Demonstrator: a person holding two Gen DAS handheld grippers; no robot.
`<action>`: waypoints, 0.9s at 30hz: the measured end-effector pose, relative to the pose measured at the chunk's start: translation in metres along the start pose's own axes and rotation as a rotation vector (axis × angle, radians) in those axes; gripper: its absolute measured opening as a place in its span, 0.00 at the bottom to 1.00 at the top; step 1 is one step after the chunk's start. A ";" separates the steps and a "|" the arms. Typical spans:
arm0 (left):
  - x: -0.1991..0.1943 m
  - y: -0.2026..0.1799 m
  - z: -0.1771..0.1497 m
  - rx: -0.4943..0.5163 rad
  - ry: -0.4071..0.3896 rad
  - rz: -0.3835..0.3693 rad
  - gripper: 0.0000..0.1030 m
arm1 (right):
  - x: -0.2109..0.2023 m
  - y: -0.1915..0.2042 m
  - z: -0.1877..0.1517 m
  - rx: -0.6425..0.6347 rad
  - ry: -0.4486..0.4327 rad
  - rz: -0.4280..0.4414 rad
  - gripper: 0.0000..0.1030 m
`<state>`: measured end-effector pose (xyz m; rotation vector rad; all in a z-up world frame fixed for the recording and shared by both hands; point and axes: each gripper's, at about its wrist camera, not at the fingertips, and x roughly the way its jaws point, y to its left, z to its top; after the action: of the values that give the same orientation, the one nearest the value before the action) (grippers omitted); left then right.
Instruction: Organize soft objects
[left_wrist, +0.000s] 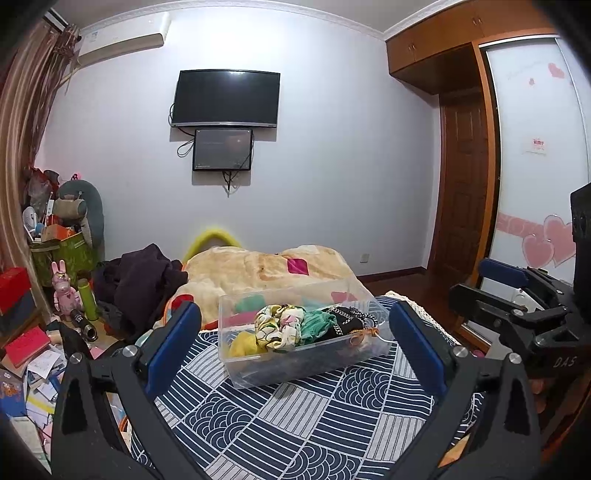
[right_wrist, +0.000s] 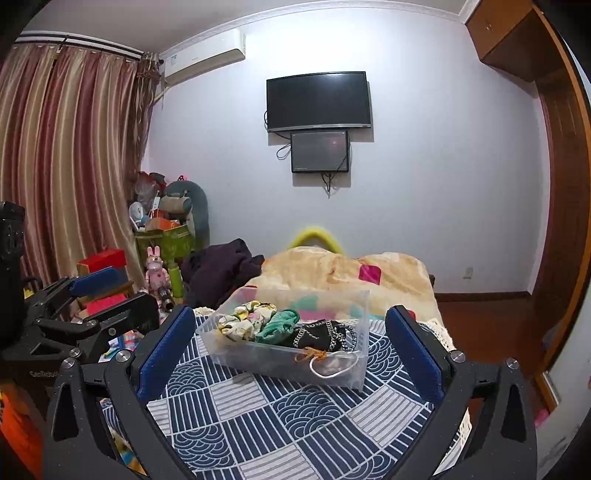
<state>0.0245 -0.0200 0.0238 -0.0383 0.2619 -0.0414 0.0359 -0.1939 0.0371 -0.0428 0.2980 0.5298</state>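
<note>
A clear plastic box (left_wrist: 236, 317) (right_wrist: 354, 302) stands on the blue patterned cloth (left_wrist: 295, 417) (right_wrist: 280, 417). Inside lie a floral scrunchie (left_wrist: 279, 325) (right_wrist: 245, 319), a green scrunchie (left_wrist: 314, 323) (right_wrist: 277, 325), a yellow piece (left_wrist: 243, 343), a black item with chain trim (left_wrist: 347, 321) (right_wrist: 321, 334), an orange tie (right_wrist: 308, 355) and a white loop (right_wrist: 334, 367). My left gripper (left_wrist: 295, 343) is open, held back from the box with nothing between its fingers. My right gripper (right_wrist: 291, 347) is open too, likewise empty. Each gripper shows at the edge of the other's view (left_wrist: 517, 314) (right_wrist: 96, 306).
A beige blanket (left_wrist: 258, 273) (right_wrist: 332, 269) and a dark garment (left_wrist: 144, 280) (right_wrist: 221, 269) lie behind the box. Left of the bed is clutter: a pink rabbit figure (left_wrist: 64, 291), a green bin (left_wrist: 66, 254), books and papers (left_wrist: 29, 362). A wooden wardrobe (left_wrist: 465, 184) stands right.
</note>
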 end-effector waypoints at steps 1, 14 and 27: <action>0.000 0.000 0.000 0.002 -0.001 0.002 1.00 | 0.000 0.000 0.000 0.001 0.001 0.001 1.00; 0.000 0.000 -0.001 -0.001 -0.002 0.004 1.00 | 0.001 0.001 0.001 0.000 0.005 0.005 1.00; 0.001 0.002 -0.002 -0.010 0.004 0.000 1.00 | 0.003 0.001 -0.002 -0.004 0.015 0.009 1.00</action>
<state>0.0254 -0.0180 0.0210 -0.0485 0.2656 -0.0397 0.0376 -0.1918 0.0339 -0.0492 0.3122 0.5395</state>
